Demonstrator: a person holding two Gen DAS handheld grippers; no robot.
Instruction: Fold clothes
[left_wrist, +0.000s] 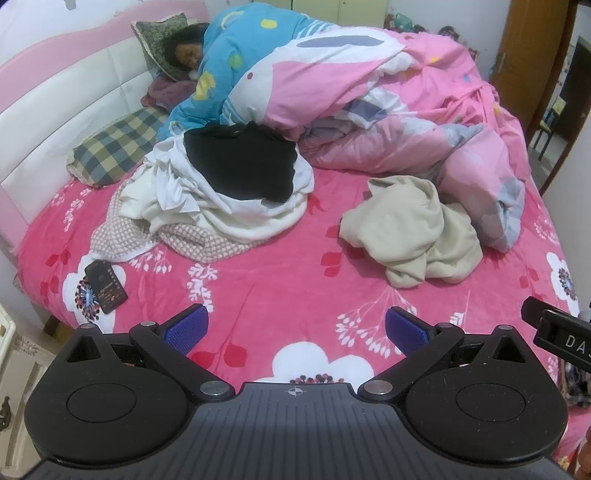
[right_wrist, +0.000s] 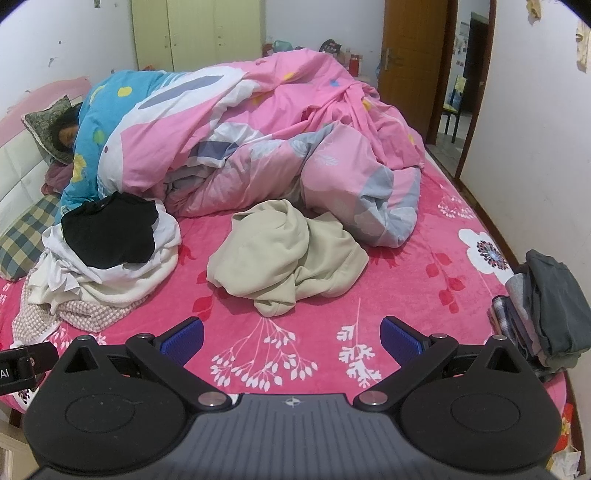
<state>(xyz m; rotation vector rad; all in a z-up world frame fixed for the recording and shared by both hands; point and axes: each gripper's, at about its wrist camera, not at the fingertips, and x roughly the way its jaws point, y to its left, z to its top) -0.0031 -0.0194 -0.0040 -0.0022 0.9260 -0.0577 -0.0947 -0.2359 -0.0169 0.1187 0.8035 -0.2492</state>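
Crumpled soft beige garment on plush floral bedspread

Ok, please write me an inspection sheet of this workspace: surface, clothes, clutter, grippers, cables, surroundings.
Surface: bed with pink flowered sheet, open area in front.
Job's things: crumpled beige garment mid-bed; black garment on top of white clothes pile; folded stack at right edge.
Clutter: phone near left edge; checked pillow; bunched duvet.
Grippers: left gripper and right gripper both open, empty, above the sheet.
Cables: nothing seen.
Surroundings: person lying under the duvet; wooden door; wardrobe.
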